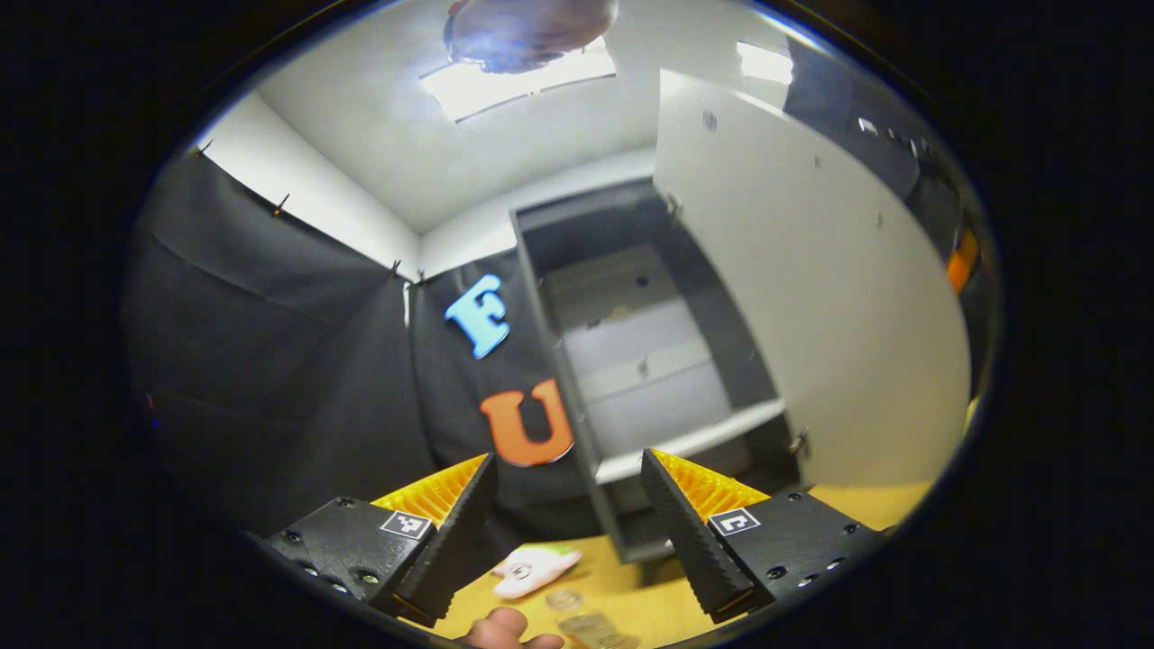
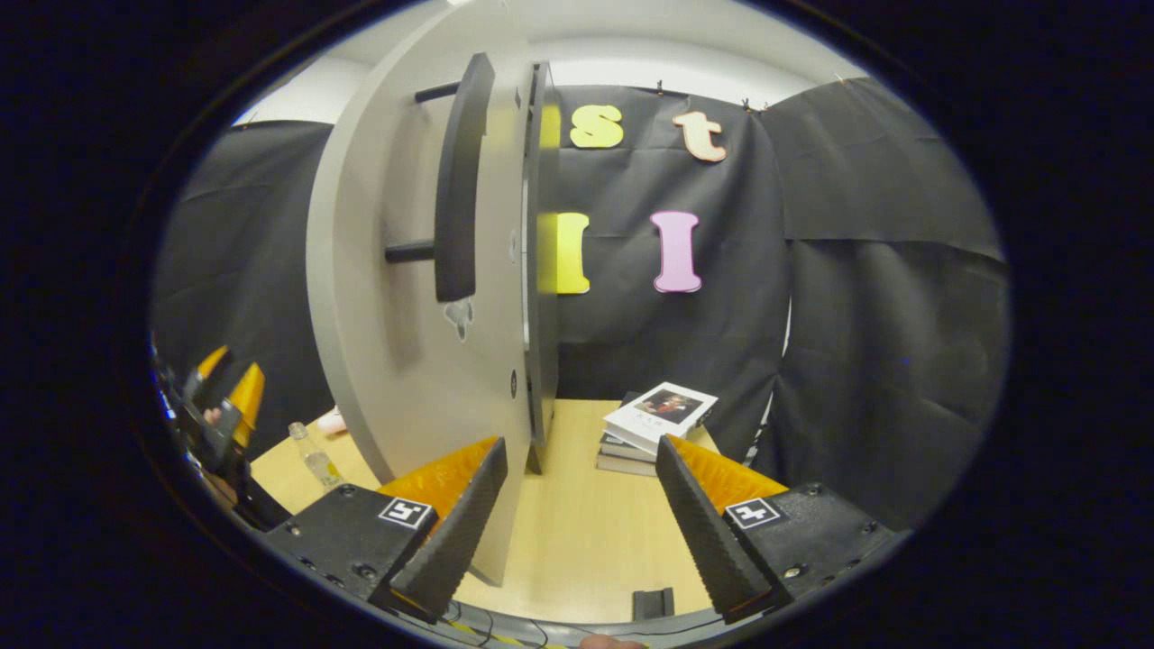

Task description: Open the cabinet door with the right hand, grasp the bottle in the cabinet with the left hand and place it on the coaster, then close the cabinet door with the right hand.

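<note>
the cabinet [image 1: 631,361] stands wide open in the left gripper view, its pale door [image 1: 811,297] swung out to the right of the dark shelves; the shelves that show look bare; the left claw [image 1: 568,532] hangs in front of the cabinet with its fingers spread wide and nothing between them; below the cabinet, on the wooden table [image 1: 865,505], the bottle [image 1: 590,624] sits at the near edge, seen from above, cap toward the cabinet; just beside the bottle lies a small white and pink thing [image 1: 534,570] with a green edge, too blurred to name; whether a coaster lies under the bottle i cannot tell; a fingertip [image 1: 507,629] pokes in at the bottom, just left of the bottle;

over in the right gripper view, the right claw [image 2: 581,518] is parted wide too, gripping nothing, hovering near the lower edge of the door [image 2: 406,342]; the door's long dark handle [image 2: 458,180] stands upright above the claw; the clear bottle [image 2: 311,455] stands on the table [image 2: 577,532] left of the door, and the left claw [image 2: 221,397] shows farther left of it, apart from the bottle; right of the door a stack of books [image 2: 654,424] rests on the table.
</note>
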A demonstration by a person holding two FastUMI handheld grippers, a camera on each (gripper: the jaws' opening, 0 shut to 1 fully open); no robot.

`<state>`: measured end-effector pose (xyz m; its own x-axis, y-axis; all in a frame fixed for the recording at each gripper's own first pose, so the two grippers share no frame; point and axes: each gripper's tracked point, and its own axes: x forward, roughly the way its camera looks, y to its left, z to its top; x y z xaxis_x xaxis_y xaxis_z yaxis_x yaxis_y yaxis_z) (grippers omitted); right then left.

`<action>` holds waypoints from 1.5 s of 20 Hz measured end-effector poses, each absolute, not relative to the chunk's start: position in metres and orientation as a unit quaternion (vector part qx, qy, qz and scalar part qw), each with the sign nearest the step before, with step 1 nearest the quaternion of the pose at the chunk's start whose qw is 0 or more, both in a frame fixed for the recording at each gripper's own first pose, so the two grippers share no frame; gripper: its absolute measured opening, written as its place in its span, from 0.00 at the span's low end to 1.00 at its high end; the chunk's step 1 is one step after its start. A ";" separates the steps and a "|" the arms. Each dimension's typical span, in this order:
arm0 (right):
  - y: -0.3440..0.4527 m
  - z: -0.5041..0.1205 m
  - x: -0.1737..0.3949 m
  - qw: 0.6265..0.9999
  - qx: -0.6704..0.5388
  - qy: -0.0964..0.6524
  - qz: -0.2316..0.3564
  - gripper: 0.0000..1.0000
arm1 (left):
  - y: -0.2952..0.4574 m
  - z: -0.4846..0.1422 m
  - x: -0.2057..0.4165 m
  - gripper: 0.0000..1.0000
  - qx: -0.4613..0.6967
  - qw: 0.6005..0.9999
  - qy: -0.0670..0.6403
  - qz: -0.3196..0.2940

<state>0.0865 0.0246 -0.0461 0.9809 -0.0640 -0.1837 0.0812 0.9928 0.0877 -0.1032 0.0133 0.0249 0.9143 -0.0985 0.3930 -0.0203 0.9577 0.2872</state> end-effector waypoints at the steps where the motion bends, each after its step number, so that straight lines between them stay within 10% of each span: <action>1: 0.020 -0.031 0.084 0.995 0.040 0.083 -0.035 1.00 | -0.005 0.051 -0.115 0.95 0.121 0.970 -0.209 -0.039; 13: 0.007 0.073 0.092 0.996 0.070 -0.048 -0.005 0.98 | -0.002 0.063 -0.130 0.96 0.039 0.998 -0.042 0.026; 30: 0.083 0.083 0.089 0.992 0.038 -0.039 -0.115 0.95 | 0.023 0.037 -0.048 0.96 0.017 0.990 -0.047 -0.133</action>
